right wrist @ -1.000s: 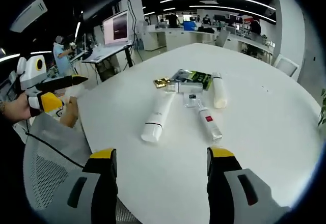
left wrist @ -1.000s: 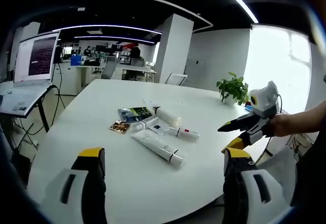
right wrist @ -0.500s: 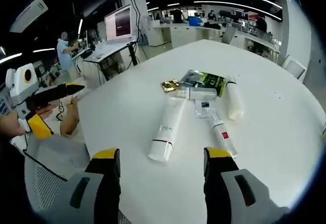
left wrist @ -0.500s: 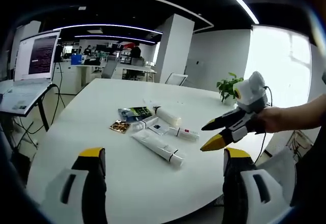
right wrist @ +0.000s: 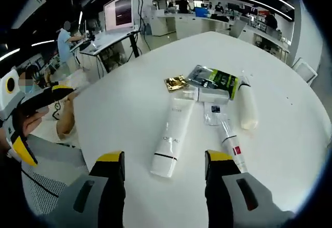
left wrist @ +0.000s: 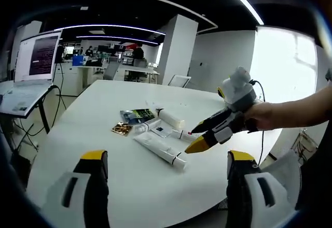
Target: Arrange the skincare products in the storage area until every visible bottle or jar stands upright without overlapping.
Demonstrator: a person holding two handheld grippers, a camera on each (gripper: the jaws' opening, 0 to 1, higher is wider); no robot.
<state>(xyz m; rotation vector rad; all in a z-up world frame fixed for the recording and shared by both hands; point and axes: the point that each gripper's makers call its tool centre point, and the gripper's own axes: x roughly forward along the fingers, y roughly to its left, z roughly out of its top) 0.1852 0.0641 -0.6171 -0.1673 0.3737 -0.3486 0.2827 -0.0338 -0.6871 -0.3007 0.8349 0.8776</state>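
Several skincare items lie flat in a cluster on the round white table (left wrist: 104, 98). A large white tube (left wrist: 161, 148) (right wrist: 173, 134) is nearest. Beside it are a slim tube with a red label (left wrist: 188, 134) (right wrist: 231, 145), a white bottle (left wrist: 170, 118) (right wrist: 248, 106), a dark green sachet (left wrist: 137, 115) (right wrist: 215, 77), a gold sachet (left wrist: 122, 129) (right wrist: 176, 82) and a small clear sachet (right wrist: 213, 113). My right gripper (left wrist: 192, 140) (right wrist: 166, 158) hovers open just above the large tube's cap end. My left gripper (left wrist: 166, 156) (right wrist: 44, 120) stays open at the table's near edge, apart from the items.
A laptop on a stand (left wrist: 33, 62) is at the left, and a potted plant (left wrist: 237, 89) sits at the table's far side. A mesh chair (right wrist: 46, 186) and a seated person (right wrist: 59, 124) are by the table edge. Office desks stand behind.
My right gripper has moved in over the table toward the large tube, so the items look bigger in its view. My left gripper has stayed still.
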